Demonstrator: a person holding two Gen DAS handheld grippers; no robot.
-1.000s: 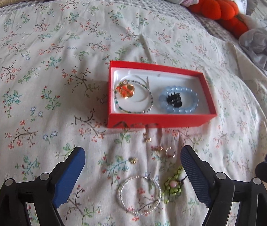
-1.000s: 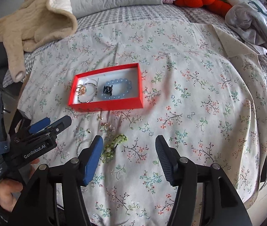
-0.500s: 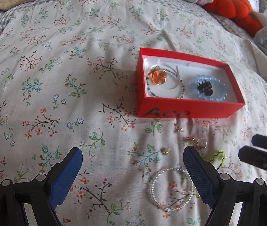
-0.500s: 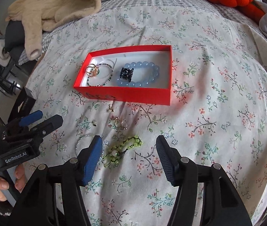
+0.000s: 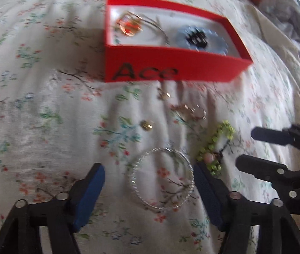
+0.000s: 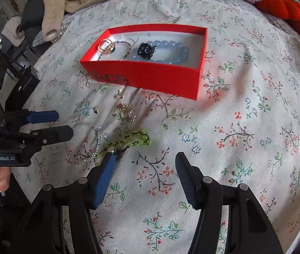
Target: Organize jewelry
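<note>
- Left wrist view: your left gripper (image 5: 147, 176) hung low over the floral bedspread (image 5: 33, 110), its jaws spread either side of the silver bangle (image 5: 161, 178). They had just been closing in and did not yet pinch it; the right pad sat at the bangle's rim.
- Your right gripper (image 6: 144, 169) stood spread and empty, its left pad just beside the green beaded bracelet (image 6: 128, 141).
- The red box (image 6: 150, 76) lay beyond, holding a blue bead bracelet (image 6: 171, 51), a black clip (image 6: 146, 49) and gold rings (image 6: 105, 46).
- Small earrings (image 6: 128, 113) lay loose between box and bangle.
</note>
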